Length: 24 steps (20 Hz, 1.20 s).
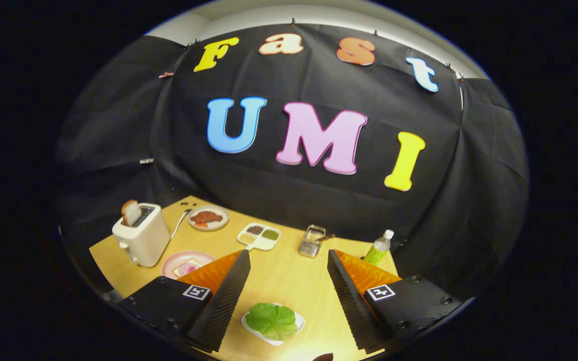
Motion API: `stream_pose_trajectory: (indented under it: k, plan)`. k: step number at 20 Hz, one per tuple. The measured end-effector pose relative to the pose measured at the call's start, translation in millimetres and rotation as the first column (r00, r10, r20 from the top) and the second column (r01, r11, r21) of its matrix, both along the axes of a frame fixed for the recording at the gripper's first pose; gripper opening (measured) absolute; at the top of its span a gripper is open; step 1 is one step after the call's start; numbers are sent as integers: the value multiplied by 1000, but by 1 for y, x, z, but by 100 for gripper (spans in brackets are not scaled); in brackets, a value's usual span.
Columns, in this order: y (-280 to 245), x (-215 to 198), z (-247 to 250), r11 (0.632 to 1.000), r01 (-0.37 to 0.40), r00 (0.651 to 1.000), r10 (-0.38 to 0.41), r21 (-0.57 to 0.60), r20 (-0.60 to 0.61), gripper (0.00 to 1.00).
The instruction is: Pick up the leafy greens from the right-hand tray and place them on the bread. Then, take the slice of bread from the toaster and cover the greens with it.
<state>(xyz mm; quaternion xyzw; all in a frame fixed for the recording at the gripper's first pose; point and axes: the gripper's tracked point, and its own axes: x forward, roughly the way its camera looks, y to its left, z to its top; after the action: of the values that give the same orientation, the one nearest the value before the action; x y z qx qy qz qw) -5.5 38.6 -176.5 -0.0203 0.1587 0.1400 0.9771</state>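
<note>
Black cloth closes off the booth behind a pale wooden bench (279,276), and we work down from the biggest things to the smallest. Our hand-held gripper (289,296) hovers with its fingers spread wide apart and nothing between the pads. Below and between them lies the white tray (296,323) carrying the leafy greens (271,321), close to us and not yet touched. Beyond the left finger stands the toaster (141,240) with a slice of bread (130,212) poking up from its slot, and just beside it the pink plate (173,263) with the bread (188,265) waiting for the greens. Further back we see a plate of reddish food (208,218), a divided dish (259,236), a small metal basket (312,240) and a green bottle (379,248).

We judge the risk to be in the grasp: the leaf lies flat and thin, so the fingers could close on the tray's rim or slide the tray, or pinch only an edge and let the leaf tear or drop on the way across.

Our left finger covers part of the pink plate, so we cannot see all of the bread. A dark shape at the near edge is cut off and we cannot name it
</note>
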Motion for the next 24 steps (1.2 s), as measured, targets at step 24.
stream_pose_trajectory:
  k: [24]
  plan:
    - [28,5,-298,967,-251,796,186,-34,-576,64]
